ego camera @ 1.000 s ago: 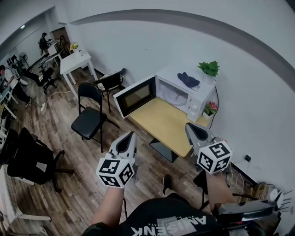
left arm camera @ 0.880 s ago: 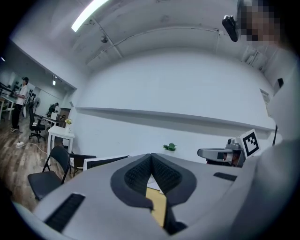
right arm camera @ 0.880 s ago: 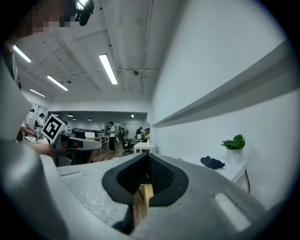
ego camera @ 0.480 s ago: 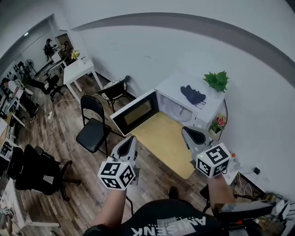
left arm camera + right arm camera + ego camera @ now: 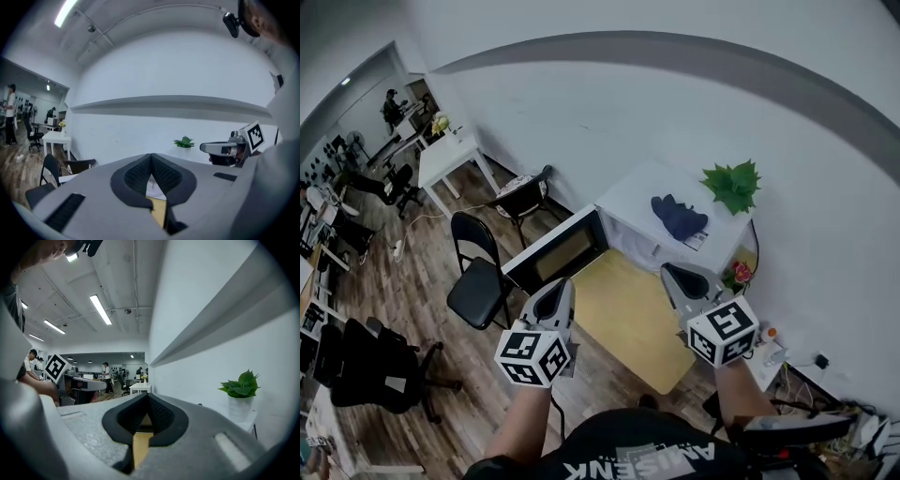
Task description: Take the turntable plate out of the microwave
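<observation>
Left gripper (image 5: 560,286) and right gripper (image 5: 673,274) are closed, empty. The open microwave door (image 5: 555,255) stands just ahead of the left one; a swing could clip it.

A light wooden table (image 5: 623,314) bears the white microwave (image 5: 628,202), door open, and a small flowerpot (image 5: 737,275).
</observation>
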